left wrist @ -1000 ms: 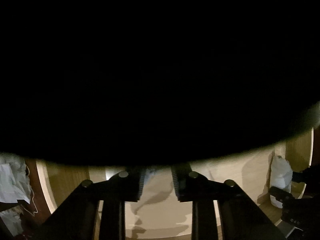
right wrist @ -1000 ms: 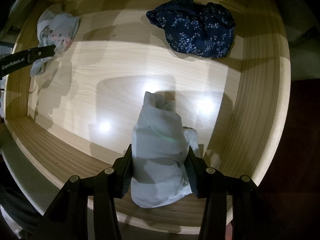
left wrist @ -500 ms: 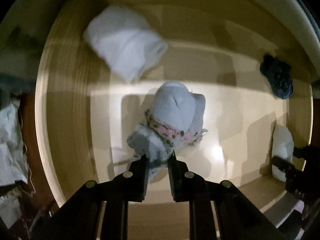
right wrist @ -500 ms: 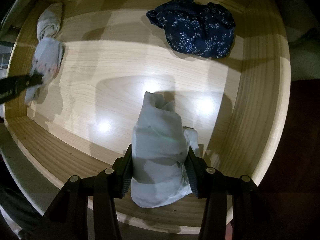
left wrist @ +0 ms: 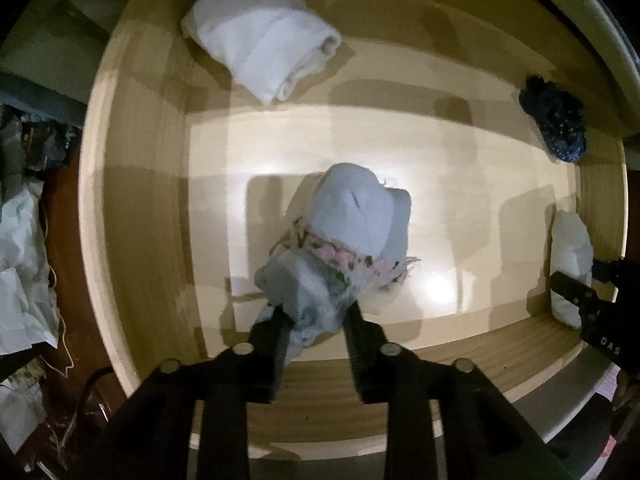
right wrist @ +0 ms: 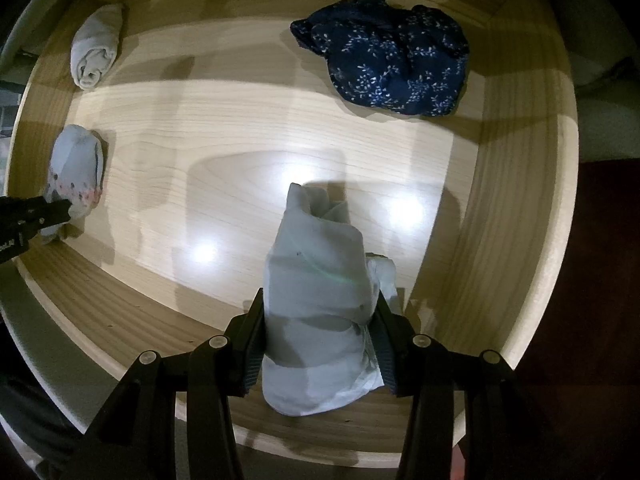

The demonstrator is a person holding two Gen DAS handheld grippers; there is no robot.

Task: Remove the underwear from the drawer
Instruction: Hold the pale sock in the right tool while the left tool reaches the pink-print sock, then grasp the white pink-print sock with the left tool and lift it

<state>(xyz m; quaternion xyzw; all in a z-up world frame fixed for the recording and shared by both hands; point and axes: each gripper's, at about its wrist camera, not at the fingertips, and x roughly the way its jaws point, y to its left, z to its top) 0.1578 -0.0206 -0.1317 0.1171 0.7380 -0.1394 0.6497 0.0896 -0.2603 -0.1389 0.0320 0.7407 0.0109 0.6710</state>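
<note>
A light wooden drawer (left wrist: pixel 132 200) (right wrist: pixel 520 200) lies below both grippers. My left gripper (left wrist: pixel 316 312) (right wrist: pixel 60 208) points down at a light blue underwear with a pink flowered band (left wrist: pixel 352 216) (right wrist: pixel 76 168). Its jaws are opening, and the bunched cloth still fills the gap and touches both pads. The piece rests on the drawer floor near the left wall. My right gripper (right wrist: pixel 318 300) (left wrist: pixel 576 292) is shut on a pale grey folded underwear (right wrist: pixel 316 264) (left wrist: pixel 570 240) near the front wall.
A white rolled underwear (left wrist: pixel 264 44) (right wrist: pixel 96 52) lies in the back left corner. A navy flowered one (right wrist: pixel 388 64) (left wrist: pixel 556 120) lies at the back right. Crumpled pale cloth (left wrist: pixel 20 260) sits outside the drawer's left side.
The left view was blacked out a second ago and now shows the drawer. The blue underwear moved along the left wall toward the front, and the left jaws widened. The right gripper stayed put.
</note>
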